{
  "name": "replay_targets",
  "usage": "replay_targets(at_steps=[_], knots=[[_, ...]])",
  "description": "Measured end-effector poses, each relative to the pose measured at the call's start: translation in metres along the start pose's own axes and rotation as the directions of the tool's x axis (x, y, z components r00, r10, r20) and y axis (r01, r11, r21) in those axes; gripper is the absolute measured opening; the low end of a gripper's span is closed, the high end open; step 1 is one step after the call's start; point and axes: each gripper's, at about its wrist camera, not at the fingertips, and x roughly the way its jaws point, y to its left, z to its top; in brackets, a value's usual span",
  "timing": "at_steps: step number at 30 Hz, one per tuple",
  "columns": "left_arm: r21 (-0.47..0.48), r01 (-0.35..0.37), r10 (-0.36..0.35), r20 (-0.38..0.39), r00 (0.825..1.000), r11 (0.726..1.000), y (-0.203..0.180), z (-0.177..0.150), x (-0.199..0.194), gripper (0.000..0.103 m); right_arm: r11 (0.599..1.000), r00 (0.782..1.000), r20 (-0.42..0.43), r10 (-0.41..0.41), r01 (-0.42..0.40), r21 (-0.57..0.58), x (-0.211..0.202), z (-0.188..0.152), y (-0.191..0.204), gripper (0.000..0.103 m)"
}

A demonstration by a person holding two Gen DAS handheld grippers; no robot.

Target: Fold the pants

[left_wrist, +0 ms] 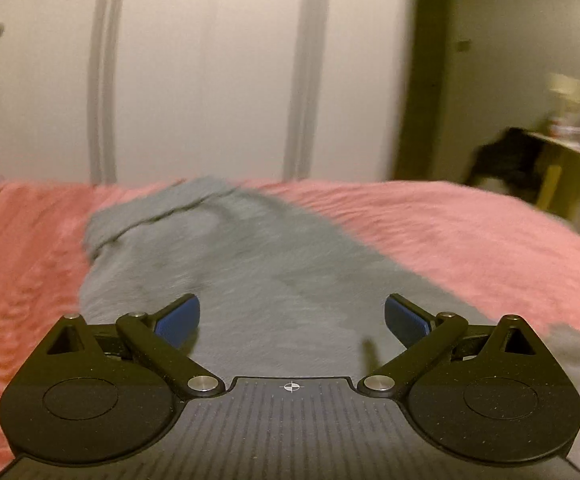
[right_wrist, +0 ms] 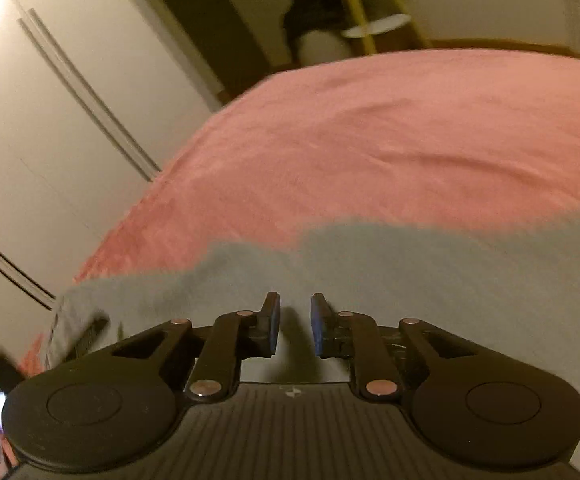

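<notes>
Left gripper (left_wrist: 291, 320): jaws spread wide, nothing between the blue pads (left_wrist: 178, 320), poised just above the grey pants (left_wrist: 250, 264), which run from under the fingers straight ahead toward a bunched end. Right gripper (right_wrist: 294, 324): jaws drawn to a narrow gap with nothing visibly clamped; grey cloth lies directly beneath and to both sides of the fingers, its ragged edge just ahead. Beyond the garment in both views, the pink bedspread (right_wrist: 369, 140) extends to the far edge; pale wardrobe doors (left_wrist: 210, 72) stand behind. Likely risks: the soft cover may be pinched along with the fabric, dragging the bedding; a grab taking only the top layer would leave the fold skewed. Motion blur makes exact contact uncertain.
</notes>
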Motion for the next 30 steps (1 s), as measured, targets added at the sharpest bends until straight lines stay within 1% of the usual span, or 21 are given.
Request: replay_targets(at_steps=[2,3,4,5,7,8,9,10,11,12,14,16,17,18,19,20,22,24,26,28,30], knots=[[0.045,0.110,-0.112,0.028,0.993,0.993,-0.010,-0.001,-0.024,0.102,0.998,0.999,-0.012,-0.051,0.052,0.041,-0.026,-0.021,-0.026,0.030],[0.054,0.191,-0.192,0.025,0.981,0.980,-0.012,-0.002,-0.034,0.102,0.992,0.995,-0.020,-0.095,0.097,0.082,-0.042,-0.034,-0.050,0.036],[0.056,0.301,-0.301,0.002,0.954,0.952,-0.015,-0.003,-0.045,0.102,0.980,0.989,-0.022,-0.146,0.148,0.132,-0.048,-0.042,-0.065,0.028],[0.048,0.406,-0.404,-0.038,0.914,0.913,-0.017,-0.005,-0.051,0.102,0.968,0.987,0.002,-0.160,0.157,0.195,-0.063,-0.054,-0.084,0.027],[-0.010,0.593,-0.586,-0.167,0.793,0.805,-0.021,-0.008,-0.058,0.102,0.936,0.985,0.086,-0.151,0.115,0.333,-0.099,-0.068,-0.109,0.033],[-0.044,0.648,-0.637,-0.246,0.731,0.760,-0.024,-0.010,-0.058,0.102,0.918,0.977,0.126,-0.174,0.114,0.380,-0.113,-0.075,-0.116,0.036],[-0.080,0.688,-0.671,-0.330,0.665,0.721,-0.028,-0.012,-0.055,0.102,0.905,0.970,0.157,-0.186,0.106,0.412,-0.123,-0.081,-0.120,0.039],[-0.135,0.717,-0.697,-0.413,0.586,0.684,-0.031,-0.016,-0.050,0.102,0.896,0.969,0.172,-0.177,0.086,0.435,-0.128,-0.085,-0.123,0.041],[-0.188,0.728,-0.710,-0.473,0.521,0.660,-0.034,-0.020,-0.044,0.102,0.892,0.973,0.170,-0.155,0.064,0.448,-0.133,-0.088,-0.127,0.041],[-0.237,0.725,-0.717,-0.512,0.472,0.647,-0.037,-0.023,-0.037,0.102,0.894,0.975,0.173,-0.143,0.052,0.445,-0.130,-0.091,-0.124,0.042],[-0.279,0.705,-0.718,-0.525,0.456,0.652,-0.039,-0.021,-0.030,0.102,0.911,0.975,0.182,-0.130,0.045,0.411,-0.132,-0.099,-0.122,0.043],[-0.347,0.682,-0.730,-0.546,0.411,0.644,-0.045,-0.017,-0.021,0.100,0.912,0.979,0.179,-0.094,0.012,0.411,-0.130,-0.101,-0.120,0.046],[-0.388,0.670,-0.744,-0.545,0.387,0.633,-0.047,-0.016,-0.016,0.093,0.918,0.979,0.183,-0.089,0.009,0.397,-0.130,-0.104,-0.119,0.047],[-0.418,0.661,-0.751,-0.556,0.356,0.623,-0.051,-0.018,-0.013,0.079,0.926,0.978,0.188,-0.091,0.014,0.377,-0.132,-0.104,-0.116,0.050],[-0.421,0.644,-0.736,-0.580,0.350,0.638,-0.059,-0.021,-0.012,0.069,0.933,0.977,0.192,-0.094,0.019,0.360,-0.133,-0.103,-0.112,0.053],[-0.399,0.637,-0.714,-0.598,0.364,0.660,-0.066,-0.023,-0.015,0.056,0.938,0.976,0.196,-0.097,0.024,0.346,-0.134,-0.104,-0.110,0.053],[-0.340,0.655,-0.683,-0.624,0.379,0.674,-0.078,-0.027,-0.022,0.052,0.939,0.976,0.196,-0.096,0.023,0.344,-0.137,-0.104,-0.109,0.053],[-0.274,0.677,-0.653,-0.644,0.399,0.684,-0.088,-0.025,-0.030,0.038,0.934,0.977,0.193,-0.089,0.014,0.358,-0.136,-0.106,-0.112,0.053],[-0.185,0.700,-0.614,-0.662,0.430,0.690,-0.098,-0.024,-0.037,0.024,0.931,0.977,0.198,-0.083,0.005,0.366,-0.138,-0.107,-0.113,0.053],[-0.134,0.717,-0.601,-0.662,0.449,0.684,-0.103,-0.021,-0.042,0.022,0.931,0.975,0.202,-0.088,0.008,0.364,-0.141,-0.109,-0.112,0.053],[-0.120,0.732,-0.613,-0.646,0.455,0.670,-0.101,-0.016,-0.047,0.019,0.937,0.972,0.211,-0.102,0.022,0.350,-0.144,-0.108,-0.108,0.053]])
